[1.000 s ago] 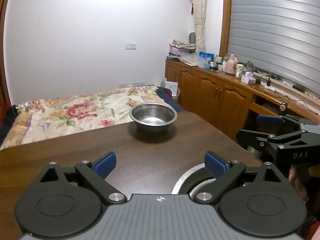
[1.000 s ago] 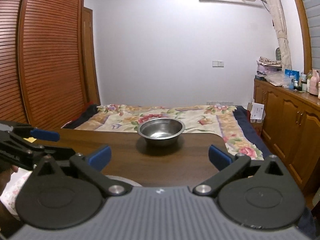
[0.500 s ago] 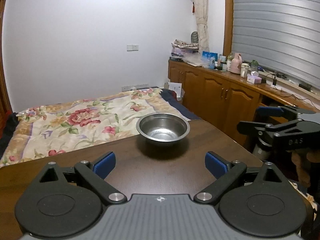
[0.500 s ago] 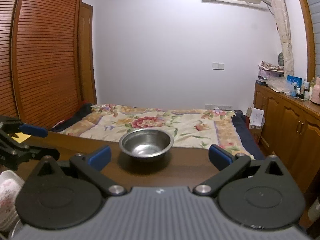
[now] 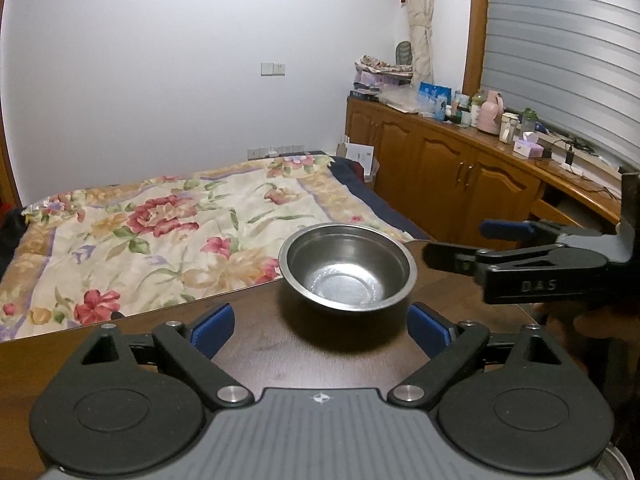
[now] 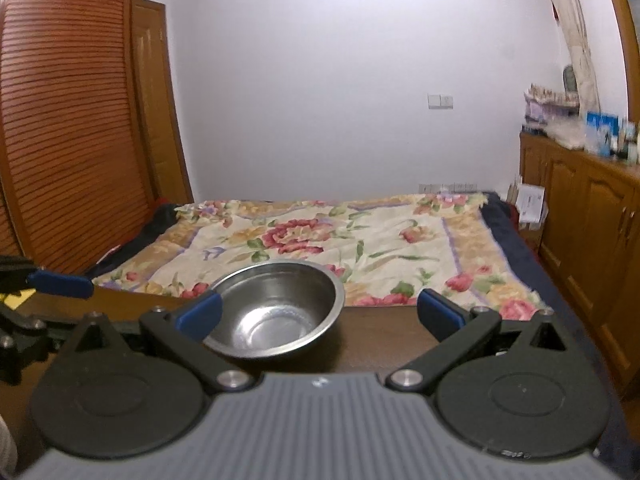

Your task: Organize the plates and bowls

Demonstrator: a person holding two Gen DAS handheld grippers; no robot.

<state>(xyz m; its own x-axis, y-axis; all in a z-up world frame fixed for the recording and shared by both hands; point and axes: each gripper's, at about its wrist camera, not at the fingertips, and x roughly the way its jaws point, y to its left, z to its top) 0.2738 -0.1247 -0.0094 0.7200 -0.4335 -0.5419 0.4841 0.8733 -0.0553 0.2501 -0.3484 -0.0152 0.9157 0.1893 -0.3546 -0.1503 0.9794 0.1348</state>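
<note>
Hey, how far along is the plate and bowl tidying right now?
Nothing looks sorted yet. The steel bowl sits empty at the far edge of the wooden table, ungripped. The left gripper and right gripper are open, closing in on it. Grasping and placing it remain; no plates are in view.

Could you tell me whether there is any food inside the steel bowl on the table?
No, the steel bowl shows only its bare shiny bottom.
</note>
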